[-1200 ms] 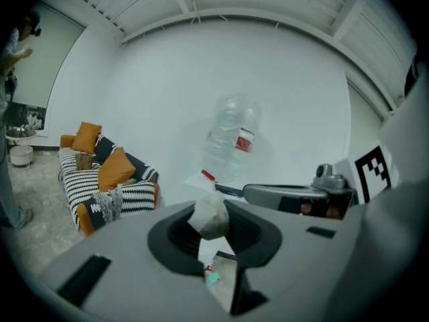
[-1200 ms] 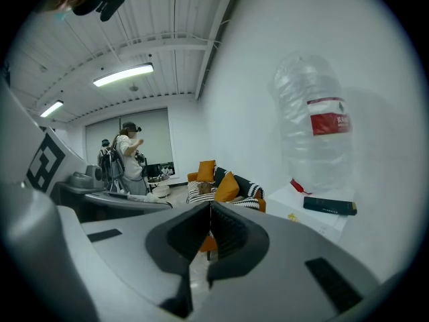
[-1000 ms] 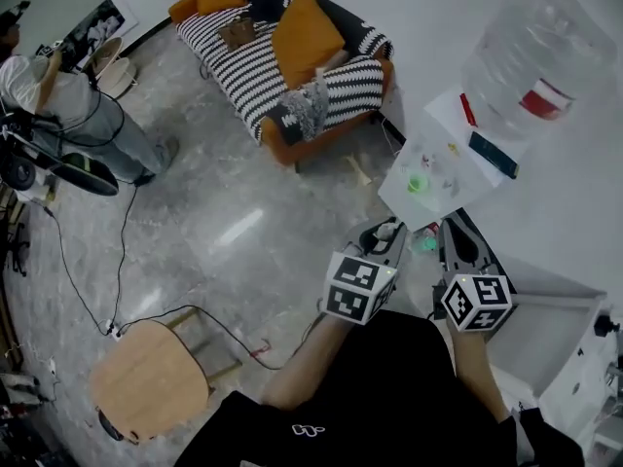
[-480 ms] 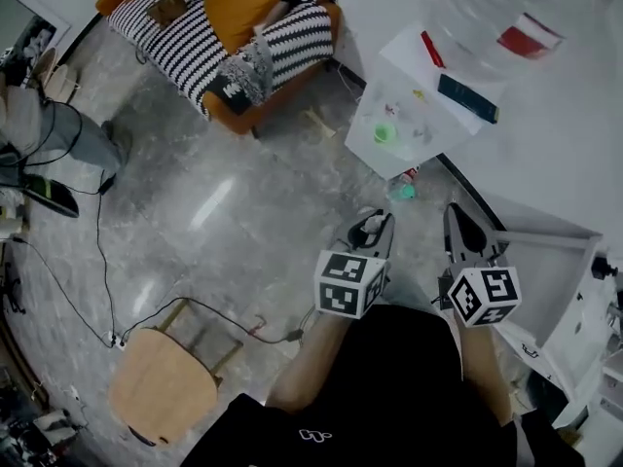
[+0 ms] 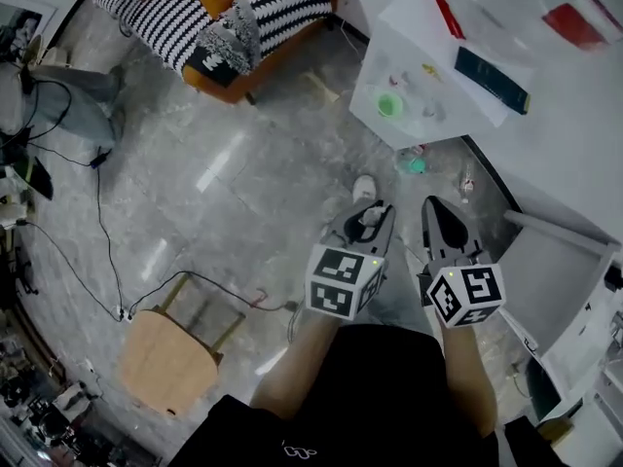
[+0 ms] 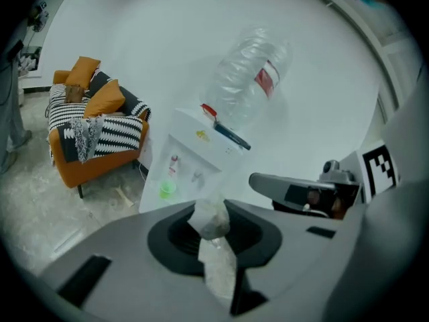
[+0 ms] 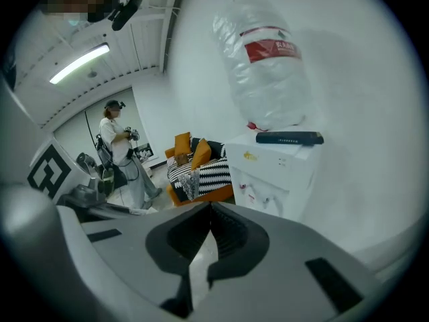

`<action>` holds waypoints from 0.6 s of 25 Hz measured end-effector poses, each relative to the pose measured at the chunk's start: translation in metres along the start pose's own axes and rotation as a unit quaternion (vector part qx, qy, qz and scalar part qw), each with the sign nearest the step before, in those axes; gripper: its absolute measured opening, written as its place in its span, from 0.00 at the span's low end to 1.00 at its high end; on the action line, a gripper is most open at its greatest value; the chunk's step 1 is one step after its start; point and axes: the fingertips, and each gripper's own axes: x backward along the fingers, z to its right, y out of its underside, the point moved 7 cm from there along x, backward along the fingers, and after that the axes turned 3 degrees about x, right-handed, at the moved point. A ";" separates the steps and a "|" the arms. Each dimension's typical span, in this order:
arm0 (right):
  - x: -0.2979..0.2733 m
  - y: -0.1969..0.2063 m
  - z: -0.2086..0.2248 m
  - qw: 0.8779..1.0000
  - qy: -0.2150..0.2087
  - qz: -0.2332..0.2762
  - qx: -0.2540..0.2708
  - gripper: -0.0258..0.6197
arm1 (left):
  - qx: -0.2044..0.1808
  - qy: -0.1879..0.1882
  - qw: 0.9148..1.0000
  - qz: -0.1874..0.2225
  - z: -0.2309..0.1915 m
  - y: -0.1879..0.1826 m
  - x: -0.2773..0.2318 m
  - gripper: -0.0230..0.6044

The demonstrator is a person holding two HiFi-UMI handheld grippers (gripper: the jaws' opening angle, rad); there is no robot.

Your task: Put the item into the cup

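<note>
My left gripper (image 6: 212, 208) is shut on a small clear packet (image 6: 213, 223) with brownish contents; the packet stands up between the jaws. In the head view the same gripper (image 5: 374, 208) hangs low over the floor, with the packet (image 5: 369, 215) showing white at its tips. A green cup (image 5: 389, 105) (image 6: 166, 190) stands in the recess of a white water dispenser (image 5: 428, 61) (image 6: 201, 154), ahead of both grippers. Beside the left one, my right gripper (image 5: 434, 206) (image 7: 210, 210) is shut with nothing in it.
A big clear water bottle (image 6: 248, 72) tops the dispenser, with a dark flat device (image 5: 492, 67) beside it. A teal object (image 5: 417, 164) lies on the floor at the dispenser's foot. Striped sofa (image 5: 209, 13) far left, wooden stool (image 5: 165, 358), floor cable (image 5: 107, 261), white shelf (image 5: 560, 280) right. A person (image 7: 120, 146) stands behind.
The dispenser and green cup have slid down the head view and stand closer to the grippers. Both grippers keep the same hold side by side.
</note>
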 end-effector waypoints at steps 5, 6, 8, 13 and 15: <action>-0.029 0.030 0.029 1.000 0.002 -0.020 -0.023 0.05 | -0.023 -0.013 0.999 -0.026 -0.023 0.000 -0.034 0.14; -0.035 0.038 0.034 0.999 0.004 -0.024 -0.028 0.05 | -0.023 -0.014 0.999 -0.030 -0.028 0.003 -0.039 0.14; -0.046 0.053 0.042 0.999 0.006 -0.028 -0.039 0.06 | -0.027 -0.008 0.999 -0.043 -0.038 0.014 -0.048 0.14; -0.093 0.075 0.065 0.999 0.000 -0.029 -0.037 0.06 | -0.048 -0.010 0.997 -0.066 -0.077 0.029 -0.098 0.14; -0.107 0.086 0.073 0.999 -0.007 -0.040 -0.033 0.05 | -0.038 -0.012 0.997 -0.063 -0.087 0.034 -0.115 0.14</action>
